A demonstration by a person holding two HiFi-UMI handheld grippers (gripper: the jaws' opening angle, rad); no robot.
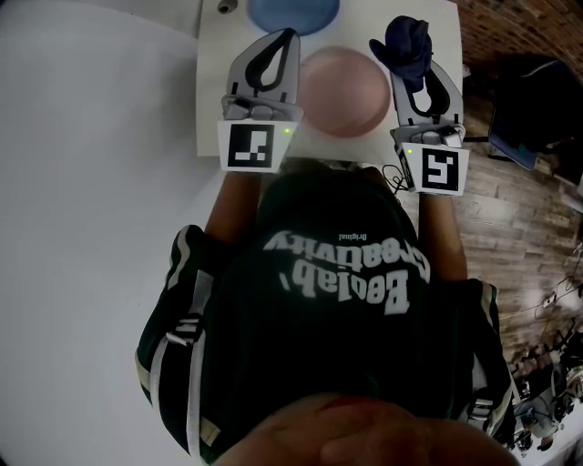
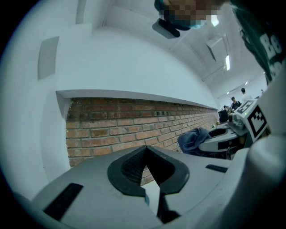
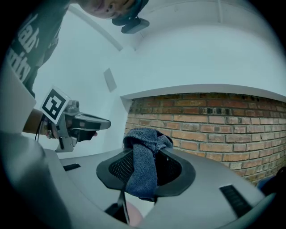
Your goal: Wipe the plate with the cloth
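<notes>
Near edge of white table [image 1: 211, 100] hidden under the person's dark printed T-shirt [image 1: 337, 309]. Far edge cut off at the top of the head view, along with most of a smooth blue dish [image 1: 293, 13], contents out of frame. Tips of right gripper [image 3: 145, 151] masked by the dark blue cloth [image 3: 143, 174]: terry-textured, bunched, pinched between ribbed black pads, one fold draped toward the camera. Left gripper [image 2: 145, 150] with jaws fully together, tips touching, nothing gripped. Round pink plate [image 1: 344, 91], matt and shallow, flat on the table between the two grippers. Cloth beside the plate's right rim, contact with it not discernible. Red brick wall [image 2: 116, 125] behind in both gripper views.
</notes>
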